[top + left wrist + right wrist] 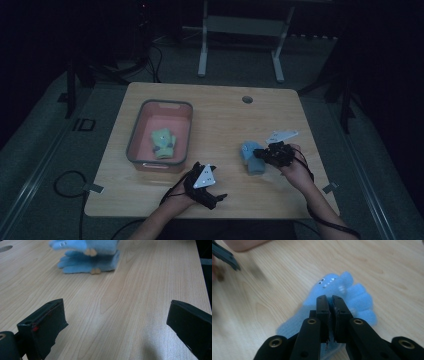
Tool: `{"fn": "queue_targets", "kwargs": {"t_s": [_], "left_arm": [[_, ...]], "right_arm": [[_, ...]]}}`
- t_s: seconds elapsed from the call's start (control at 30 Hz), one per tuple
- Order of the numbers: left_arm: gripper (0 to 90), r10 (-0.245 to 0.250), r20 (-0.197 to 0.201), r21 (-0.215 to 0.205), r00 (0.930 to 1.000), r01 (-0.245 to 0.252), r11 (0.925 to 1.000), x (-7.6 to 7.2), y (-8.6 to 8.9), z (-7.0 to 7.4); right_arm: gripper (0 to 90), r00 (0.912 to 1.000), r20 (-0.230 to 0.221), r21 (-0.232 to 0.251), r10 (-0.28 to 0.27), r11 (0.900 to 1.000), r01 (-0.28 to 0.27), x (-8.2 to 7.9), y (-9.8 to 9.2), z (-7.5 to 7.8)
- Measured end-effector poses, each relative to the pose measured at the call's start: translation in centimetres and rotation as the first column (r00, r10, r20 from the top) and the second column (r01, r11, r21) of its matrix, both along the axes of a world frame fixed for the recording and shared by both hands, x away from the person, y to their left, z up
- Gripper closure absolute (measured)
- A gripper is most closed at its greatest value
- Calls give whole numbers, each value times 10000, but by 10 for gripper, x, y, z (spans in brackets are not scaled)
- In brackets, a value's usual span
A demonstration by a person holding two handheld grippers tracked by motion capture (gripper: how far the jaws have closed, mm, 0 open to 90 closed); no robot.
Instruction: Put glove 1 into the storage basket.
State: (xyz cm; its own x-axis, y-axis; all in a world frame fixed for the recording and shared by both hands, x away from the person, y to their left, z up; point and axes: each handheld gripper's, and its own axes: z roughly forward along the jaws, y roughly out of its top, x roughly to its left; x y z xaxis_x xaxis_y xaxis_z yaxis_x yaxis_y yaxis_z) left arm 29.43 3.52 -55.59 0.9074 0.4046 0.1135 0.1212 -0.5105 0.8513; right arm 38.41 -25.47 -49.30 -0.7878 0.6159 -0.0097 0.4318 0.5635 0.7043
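Two hand-held grippers work at the near part of a wooden table [225, 115]. Seen from the high view, the left gripper [216, 199] sits at about six o'clock on the tabletop, near the front edge, with a grey three-cornered plate on top. Its own view shows both black jaws spread wide, with nothing but bare wood grain between them, and the blue gloves [87, 257] lying farther off across the table.

At roughly four o'clock from the table's centre, the right gripper [261, 154] is held by the person's right hand [295, 172]. In the right gripper view its jaws stand almost together, pinching the fabric of the blue gloves [339, 297]. These are small fleecy gloves with a little face of eyes and teeth sewn on; in the left gripper view one lies flat on the wood and the other is lifted slightly above it, blurred.

Farther back, at about nine o'clock, stands a pink rectangular bin [137, 135] with a grey rim. Inside it, toward the near end, rests a pair of pale green gloves [163, 143], lying flat on the bin's floor.

At twelve o'clock near the far edge, a round cable hole [247, 99] is set in the tabletop.
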Motion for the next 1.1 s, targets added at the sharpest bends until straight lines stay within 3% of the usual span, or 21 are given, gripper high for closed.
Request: {"fn": "queue_targets", "kwargs": {"t_s": [0.3,0.57,0.73,0.8,0.83,1.0,1.1], "left_arm": [[21,-20,1,13,10000,20,10000,0,0,0],[21,-36,-3,26,10000,36,10000,0,0,0],[22,-26,6,27,10000,26,10000,0,0,0],[21,-13,-16,-10,10000,13,10000,0,0,0],[21,-14,-11,-1,10000,14,10000,0,0,0],[21,10,2,20,10000,-10,10000,0,-1,1],[21,71,-55,-127,10000,-71,9999,2,0,2]], "right_arm": [[841,9978,-657,-496,12,9988,-44,11,2,-26],[797,9956,-930,-440,81,9990,-123,14,0,-34],[597,9959,-903,-282,34,9996,-60,11,-1,-30],[456,9982,-594,-167,-119,9998,109,8,-2,-27],[430,9985,-539,-108,-116,9999,111,6,-2,-26],[172,9983,-548,347,-220,9991,240,0,-8,-22],[138,9989,-429,607,-203,9979,229,-4,-12,-22]]}}
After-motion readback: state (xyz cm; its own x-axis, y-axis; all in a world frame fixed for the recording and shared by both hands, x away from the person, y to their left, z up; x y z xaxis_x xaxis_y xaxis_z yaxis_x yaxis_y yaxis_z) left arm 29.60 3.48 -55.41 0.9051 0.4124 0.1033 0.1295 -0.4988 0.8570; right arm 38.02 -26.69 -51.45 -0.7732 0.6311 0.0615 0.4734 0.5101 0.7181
